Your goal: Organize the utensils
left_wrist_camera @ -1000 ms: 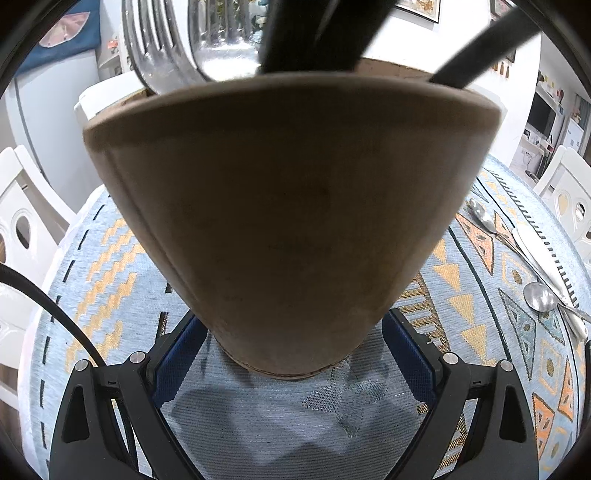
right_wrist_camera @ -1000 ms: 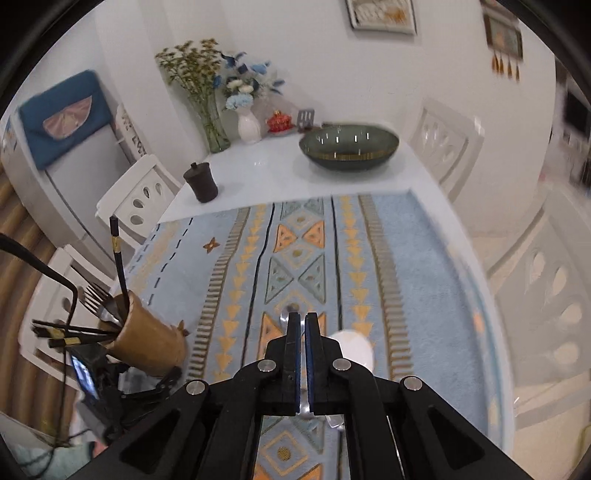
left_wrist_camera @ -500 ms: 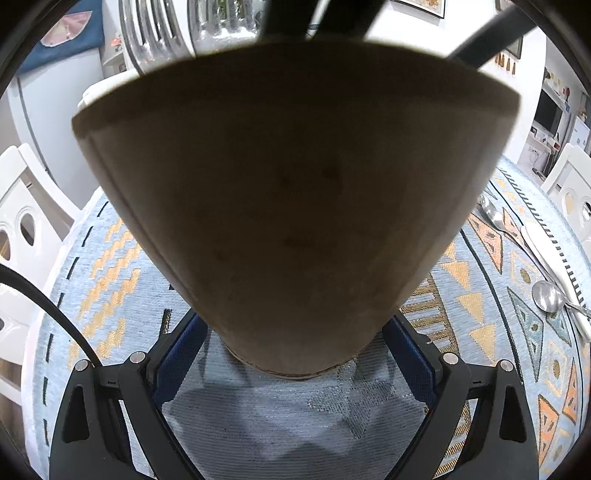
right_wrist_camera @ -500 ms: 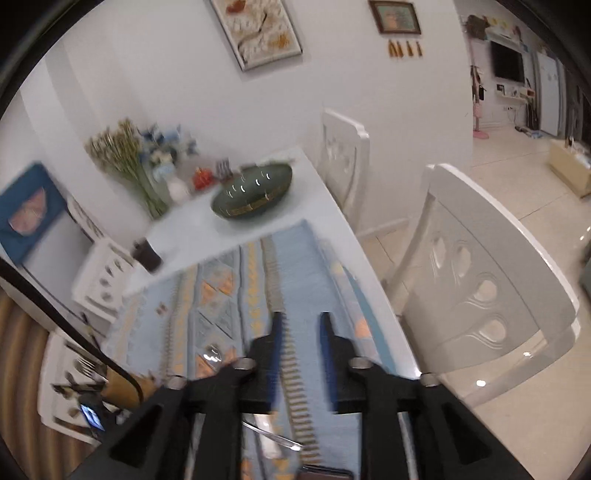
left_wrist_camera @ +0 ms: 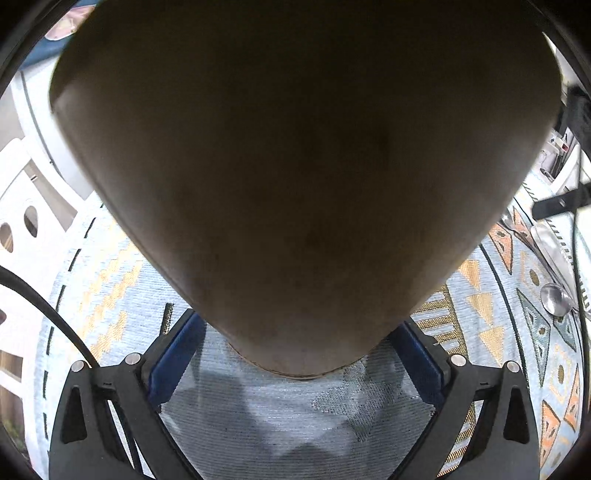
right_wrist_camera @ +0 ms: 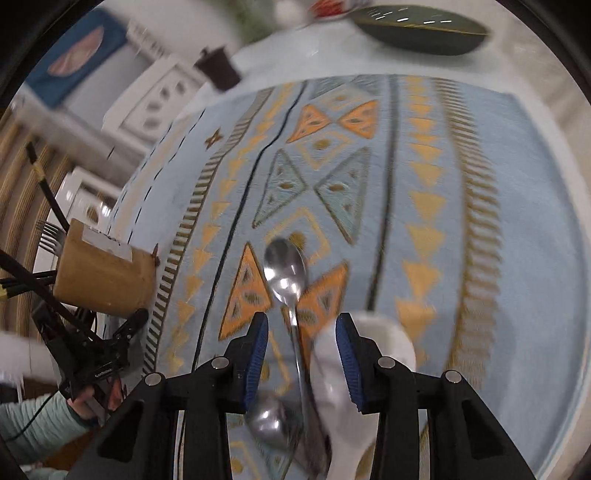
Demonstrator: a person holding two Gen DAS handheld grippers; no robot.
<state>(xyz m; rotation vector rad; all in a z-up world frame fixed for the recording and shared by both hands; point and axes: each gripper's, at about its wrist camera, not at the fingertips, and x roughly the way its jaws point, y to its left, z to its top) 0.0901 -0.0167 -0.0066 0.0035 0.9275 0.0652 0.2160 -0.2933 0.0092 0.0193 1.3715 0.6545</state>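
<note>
A brown wooden utensil holder (left_wrist_camera: 295,184) fills the left wrist view, and my left gripper (left_wrist_camera: 295,350) is shut on its lower sides with the blue pads (left_wrist_camera: 173,354). In the right wrist view the holder (right_wrist_camera: 103,273) leans left, with forks (right_wrist_camera: 50,236) and black chopsticks in it. My right gripper (right_wrist_camera: 300,325) has just opened its jaws and hangs open over the cutlery. A metal spoon (right_wrist_camera: 286,269) has its handle lying between the jaws, untouched. A second metal spoon (right_wrist_camera: 273,421) and a white ceramic spoon (right_wrist_camera: 369,332) lie under the fingers.
A blue patterned tablecloth (right_wrist_camera: 498,184) covers the table. A dark green bowl (right_wrist_camera: 421,29) and a dark lidded cup (right_wrist_camera: 218,68) stand at the far end. White chairs (right_wrist_camera: 159,99) line the left side. A hand in a pale green sleeve (right_wrist_camera: 37,417) holds the left gripper.
The right gripper went from shut to open, swung up toward the room, then dropped low over the spoons. In the left view the holder now fills more of the frame, its rim out of sight.
</note>
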